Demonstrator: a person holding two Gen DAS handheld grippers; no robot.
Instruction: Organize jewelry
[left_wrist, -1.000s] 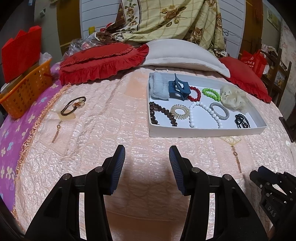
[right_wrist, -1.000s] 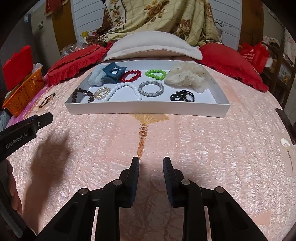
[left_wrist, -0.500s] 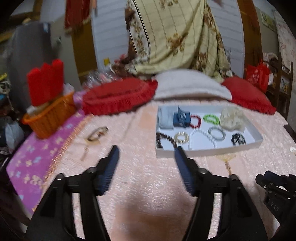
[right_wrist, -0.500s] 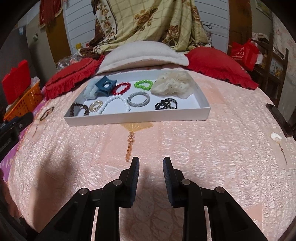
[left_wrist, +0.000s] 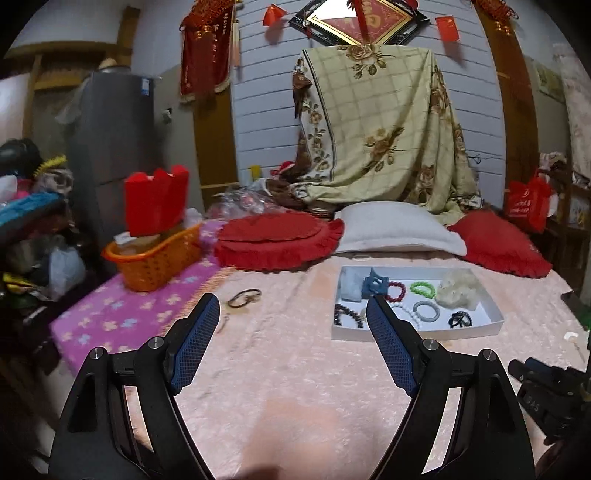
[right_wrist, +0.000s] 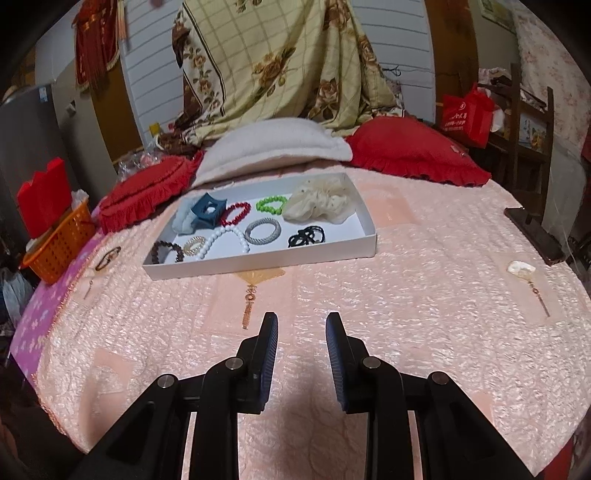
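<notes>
The left gripper (left_wrist: 291, 317) hangs above the pink quilted bed (left_wrist: 288, 373), blue-padded fingers (left_wrist: 195, 339) spread wide and empty. Ahead to the right lies a shallow white cardboard tray (left_wrist: 491, 319) of bead bracelets; a dark looped band (left_wrist: 243, 297), perhaps a hair tie, lies apart to its left.

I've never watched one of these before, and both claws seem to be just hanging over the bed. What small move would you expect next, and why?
Probably the left gripper moving forward and left toward the dark hair tie lying on the bedspread. It lies outside the white tray, where the bracelets already sit. Both grippers are open and empty; the right gripper is farther from it.
</notes>
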